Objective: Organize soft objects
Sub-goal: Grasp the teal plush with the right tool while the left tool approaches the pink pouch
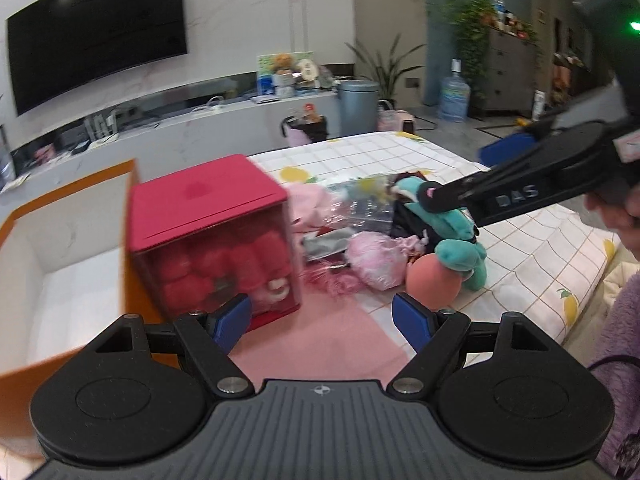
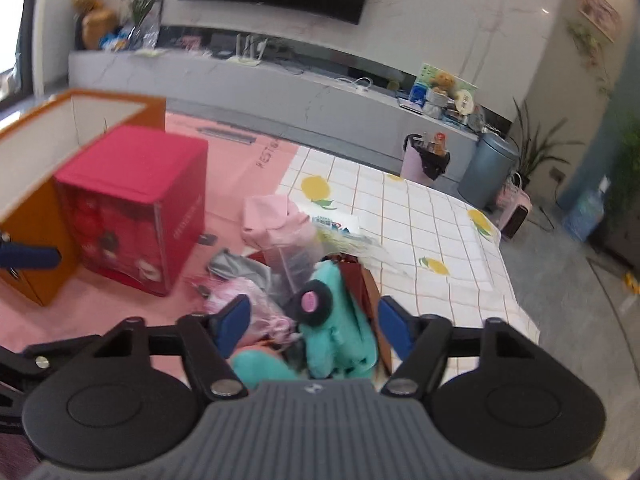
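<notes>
A pile of soft things lies on the mat: a teal plush toy, a pink frilly bundle, a peach ball, a folded pink cloth and a clear plastic bag. A red box with red plush inside stands beside an open orange box. My left gripper is open and empty, just in front of the red box. My right gripper is open, with its jaws on either side of the teal plush.
The pile sits on a white lemon-print quilt over a pink mat. A long grey TV bench, a grey bin and a pink basket stand beyond. The person's purple sleeve is at right.
</notes>
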